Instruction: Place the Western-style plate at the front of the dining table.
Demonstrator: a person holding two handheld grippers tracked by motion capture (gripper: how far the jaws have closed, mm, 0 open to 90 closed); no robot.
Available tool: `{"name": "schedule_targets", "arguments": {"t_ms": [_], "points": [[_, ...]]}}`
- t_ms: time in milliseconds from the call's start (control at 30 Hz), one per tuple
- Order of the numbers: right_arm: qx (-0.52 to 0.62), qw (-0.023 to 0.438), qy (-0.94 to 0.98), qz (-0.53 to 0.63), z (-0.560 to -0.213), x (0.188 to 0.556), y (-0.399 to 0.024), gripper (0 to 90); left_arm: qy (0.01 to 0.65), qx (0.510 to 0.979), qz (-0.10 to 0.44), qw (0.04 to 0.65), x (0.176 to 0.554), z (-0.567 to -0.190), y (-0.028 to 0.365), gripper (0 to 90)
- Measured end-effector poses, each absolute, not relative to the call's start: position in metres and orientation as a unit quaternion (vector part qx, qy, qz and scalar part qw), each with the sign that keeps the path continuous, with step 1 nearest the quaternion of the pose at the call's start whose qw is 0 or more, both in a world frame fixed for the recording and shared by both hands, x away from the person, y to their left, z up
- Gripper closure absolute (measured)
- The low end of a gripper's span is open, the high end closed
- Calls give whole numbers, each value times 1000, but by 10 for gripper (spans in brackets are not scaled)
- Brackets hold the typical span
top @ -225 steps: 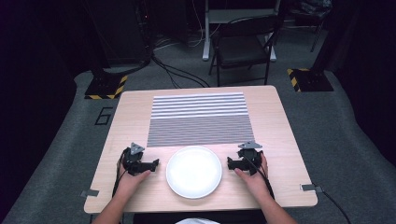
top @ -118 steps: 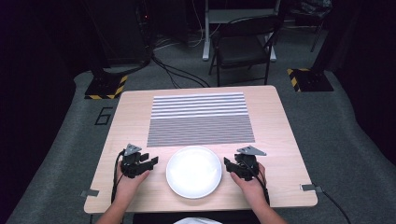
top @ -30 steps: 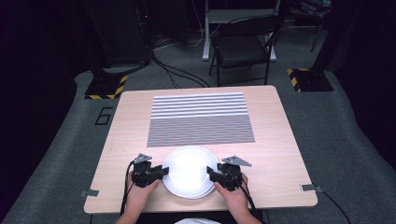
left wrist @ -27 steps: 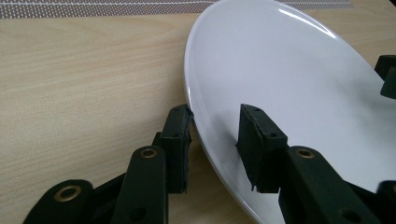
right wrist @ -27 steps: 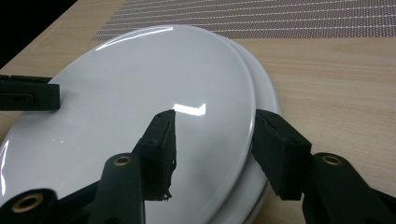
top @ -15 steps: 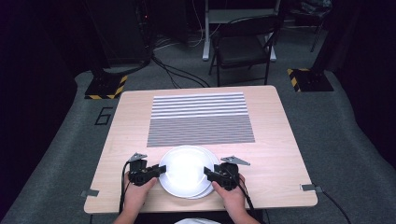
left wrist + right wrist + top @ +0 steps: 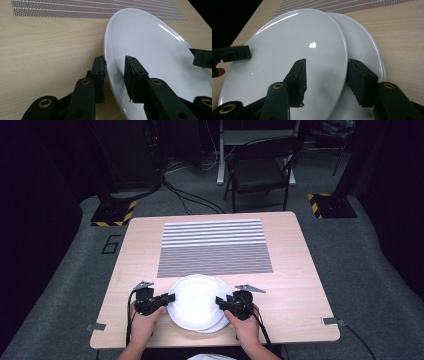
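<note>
On the near side of the striped mat [image 7: 215, 247], toward the person, the wooden worktop [image 7: 300, 285] carries two white dinner plates.

Finding 1, position. The lower plate [image 7: 225, 322] lies flat on the worktop, just short of the mat's near edge. The upper plate [image 7: 195, 300] sits over it, offset to the left and tilted, so a crescent of the lower one shows at the right.

Finding 2, grip. The left gripper [image 7: 170, 298], left of the mat's midline, has its fingers [image 7: 98, 72] clamped on the upper plate's left rim, one under the rim and one on the face. The right gripper [image 7: 218, 301] stands opposite; its fingers [image 7: 298, 72] pinch the right rim, one on the face and the other below the edge, above the lower plate.

Finding 3, handling, by judgement. The upper plate looks like glazed ceramic: rigid, moderately heavy, glossy and therefore slippery under small pads, and liable to chip or shatter if dropped onto its mate. The rim is the only purchase. Opposite holds, as here, balance the load; both should reach well past the lip and keep the plate level.
</note>
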State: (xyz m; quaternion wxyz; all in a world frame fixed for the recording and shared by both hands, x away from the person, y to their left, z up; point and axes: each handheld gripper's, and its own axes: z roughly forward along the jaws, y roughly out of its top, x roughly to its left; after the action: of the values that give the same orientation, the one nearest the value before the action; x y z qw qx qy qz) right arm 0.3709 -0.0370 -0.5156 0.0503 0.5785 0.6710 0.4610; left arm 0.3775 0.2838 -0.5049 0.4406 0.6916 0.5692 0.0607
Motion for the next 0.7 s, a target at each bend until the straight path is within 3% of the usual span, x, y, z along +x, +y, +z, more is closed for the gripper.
{"name": "schedule_targets", "arguments": {"t_ms": [133,300,467,700], "points": [[590,28,662,462,-515,380,-35,500,568,692,69,440,379,-504,284,702],[581,33,670,462,-515,383,-31,499,567,693,77,439,380,-504,287,700],[577,35,674,460,-515,379,-30,492,570,691,85,437,373,-501,289,626],[577,29,675,458,-514,373,-31,484,585,679,83,436,359,-501,294,593]]}}
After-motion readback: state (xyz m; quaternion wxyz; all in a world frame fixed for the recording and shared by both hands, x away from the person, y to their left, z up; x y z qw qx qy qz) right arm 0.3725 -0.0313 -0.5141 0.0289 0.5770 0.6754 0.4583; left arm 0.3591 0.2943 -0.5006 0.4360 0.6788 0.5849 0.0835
